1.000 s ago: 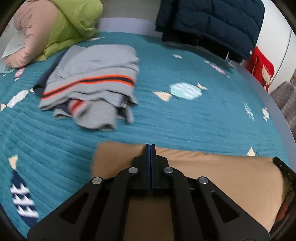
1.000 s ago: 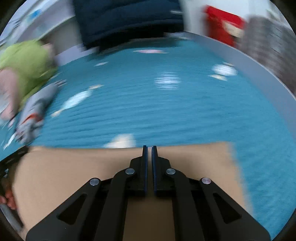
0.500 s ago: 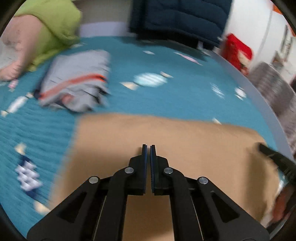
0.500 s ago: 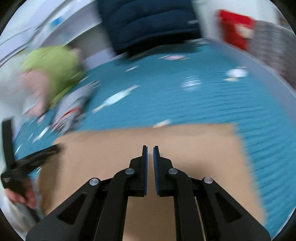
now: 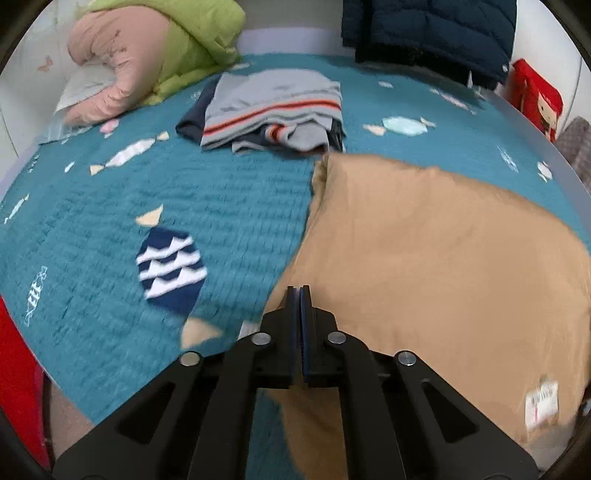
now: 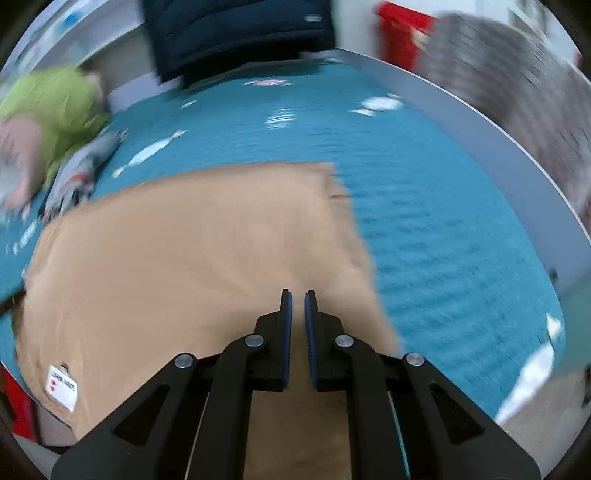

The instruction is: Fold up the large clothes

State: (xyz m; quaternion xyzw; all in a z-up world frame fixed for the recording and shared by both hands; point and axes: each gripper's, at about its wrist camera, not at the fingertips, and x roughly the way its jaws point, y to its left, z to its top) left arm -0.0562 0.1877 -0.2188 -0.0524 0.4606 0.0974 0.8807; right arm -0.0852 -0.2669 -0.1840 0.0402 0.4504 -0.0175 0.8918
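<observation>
A large tan garment (image 5: 436, 266) lies spread flat on the teal bedspread (image 5: 110, 206), a white label (image 5: 541, 404) near its near edge. It also shows in the right wrist view (image 6: 192, 258), label (image 6: 62, 386) at lower left. My left gripper (image 5: 299, 291) is shut at the garment's left near edge; whether it pinches cloth is hidden. My right gripper (image 6: 297, 295) hovers over the garment's right near part, its jaws a narrow gap apart with nothing between them.
A folded grey striped garment (image 5: 273, 110) lies beyond the tan one. A pink and green quilt (image 5: 147, 51) is at the far left, a dark blue jacket (image 5: 428, 33) hangs at the back. The bed's right edge (image 6: 498, 155) borders a grey chair (image 6: 517, 85).
Both grippers pulled back toward the near edge of the bed. The tan garment now lies spread out further across the bedspread. The right jaws have parted a little.
</observation>
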